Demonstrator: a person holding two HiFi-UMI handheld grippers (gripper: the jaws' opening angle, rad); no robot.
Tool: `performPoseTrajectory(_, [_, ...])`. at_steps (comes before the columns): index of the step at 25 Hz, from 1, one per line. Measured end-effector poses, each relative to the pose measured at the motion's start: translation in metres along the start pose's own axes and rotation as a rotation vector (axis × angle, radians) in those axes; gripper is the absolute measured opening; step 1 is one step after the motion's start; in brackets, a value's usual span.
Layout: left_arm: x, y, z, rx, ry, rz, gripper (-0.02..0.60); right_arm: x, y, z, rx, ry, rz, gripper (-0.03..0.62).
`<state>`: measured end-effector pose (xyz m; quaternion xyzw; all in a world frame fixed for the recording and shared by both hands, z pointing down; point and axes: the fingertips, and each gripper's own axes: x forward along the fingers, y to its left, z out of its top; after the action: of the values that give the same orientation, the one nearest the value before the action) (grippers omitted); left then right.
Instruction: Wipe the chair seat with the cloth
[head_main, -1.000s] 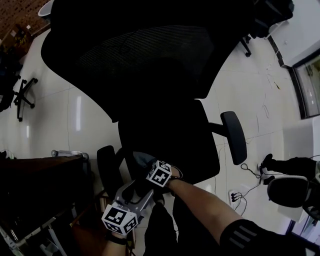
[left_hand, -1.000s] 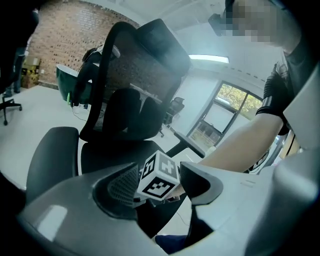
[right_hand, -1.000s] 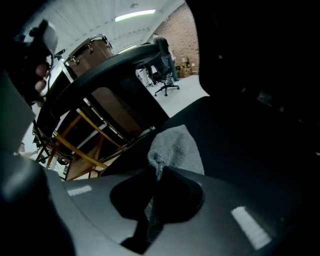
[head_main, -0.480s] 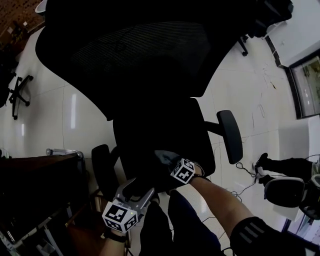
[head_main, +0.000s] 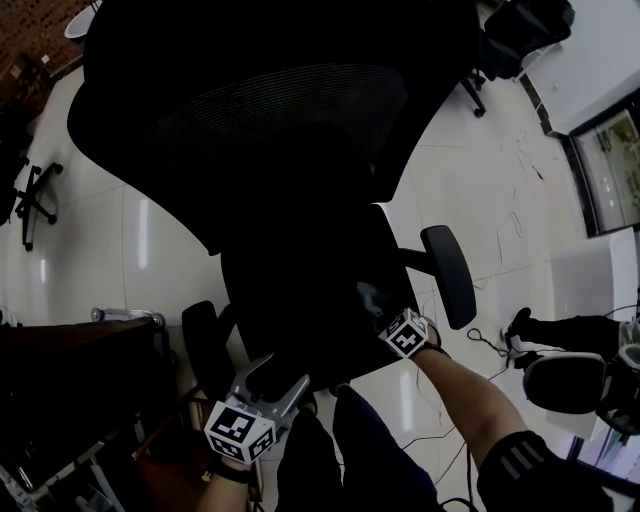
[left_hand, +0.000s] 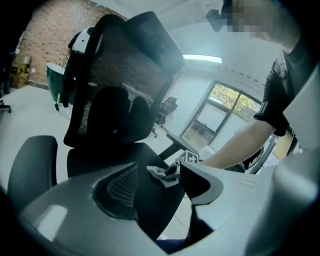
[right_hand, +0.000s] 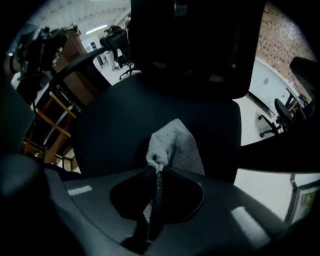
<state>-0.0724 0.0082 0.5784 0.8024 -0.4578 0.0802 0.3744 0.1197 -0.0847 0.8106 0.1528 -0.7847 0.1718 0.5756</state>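
The black office chair's seat (head_main: 300, 300) lies below its tall mesh backrest (head_main: 280, 120). A small grey cloth (head_main: 369, 297) rests on the seat near its front right edge, and my right gripper (head_main: 380, 310) is shut on it. In the right gripper view the cloth (right_hand: 175, 142) bunches up out of the closed jaws and spreads onto the seat (right_hand: 120, 125). My left gripper (head_main: 278, 375) is held off the seat's front left corner, open with nothing in it. From the left gripper view the cloth (left_hand: 159, 175) and the right gripper (left_hand: 173, 172) show across the seat.
The chair's armrests stand at either side, one on the right (head_main: 448, 275) and one on the left (head_main: 205, 345). A dark wooden desk (head_main: 80, 370) is at the left. Another chair (head_main: 570, 375) and floor cables (head_main: 490, 340) are at the right on the white tiles.
My right gripper has slid the cloth rightward along the front of the seat, from the front left to near the right edge. The left gripper has stayed put.
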Motion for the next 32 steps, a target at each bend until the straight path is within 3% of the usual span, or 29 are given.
performPoseTrajectory(3, [-0.008,0.003,-0.003,-0.010,-0.004,0.010,0.284,0.004,0.061,0.040,-0.001,-0.103,0.134,0.021])
performPoseTrajectory(9, [-0.034,0.009,-0.020,-0.035,0.015,0.048,0.284,0.037,0.253,0.091,-0.157,-0.169,0.433,0.021])
performPoseTrajectory(12, [-0.047,0.017,-0.022,-0.035,0.021,0.079,0.284,0.050,0.317,0.092,-0.241,-0.131,0.508,0.021])
performPoseTrajectory(14, [-0.052,0.023,-0.025,-0.034,0.030,0.093,0.284,0.058,0.330,0.088,-0.260,-0.104,0.503,0.021])
performPoseTrajectory(19, [-0.046,0.024,-0.030,-0.041,0.045,0.088,0.284,0.059,0.307,0.062,-0.273,-0.080,0.479,0.021])
performPoseTrajectory(27, [-0.014,-0.002,-0.020,-0.016,0.049,0.017,0.284,0.030,0.152,-0.053,-0.148,0.050,0.285,0.021])
performPoseTrajectory(32, [0.006,-0.015,-0.021,-0.003,0.065,-0.012,0.284,0.005,0.083,-0.097,-0.039,0.081,0.172,0.021])
